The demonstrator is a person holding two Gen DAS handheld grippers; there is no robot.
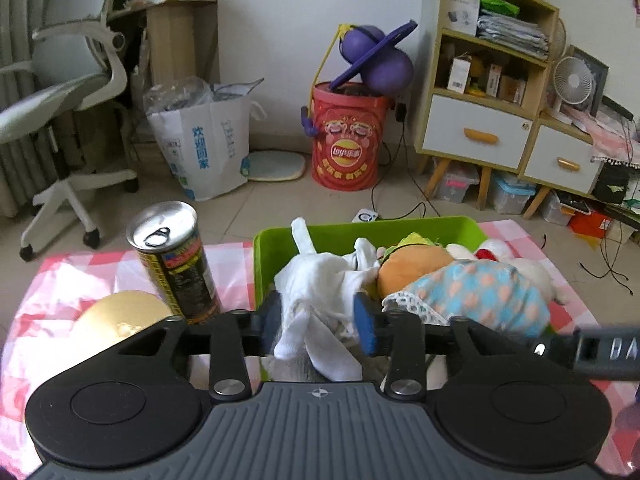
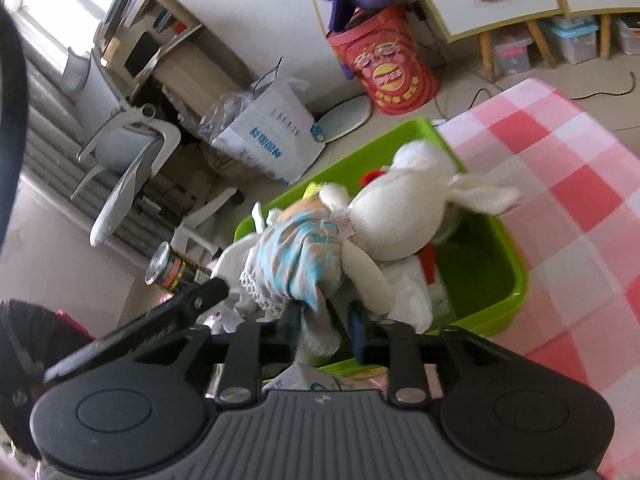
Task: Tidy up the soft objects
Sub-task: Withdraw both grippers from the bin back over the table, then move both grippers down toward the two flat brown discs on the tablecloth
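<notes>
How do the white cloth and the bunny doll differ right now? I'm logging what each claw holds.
The white cloth is plain, limp and flat, pinched in the left claw. The bunny doll is stuffed, with a head, ears and a blue patterned dress, gripped by the right claw. Both are soft and sit over the green bin.

My left gripper [image 1: 320,320] is closed on a white cloth [image 1: 316,292] at the near edge of the green bin [image 1: 272,252], beside a doll in a blue dress [image 1: 480,292]. A can [image 1: 176,256] stands left of the bin.
</notes>
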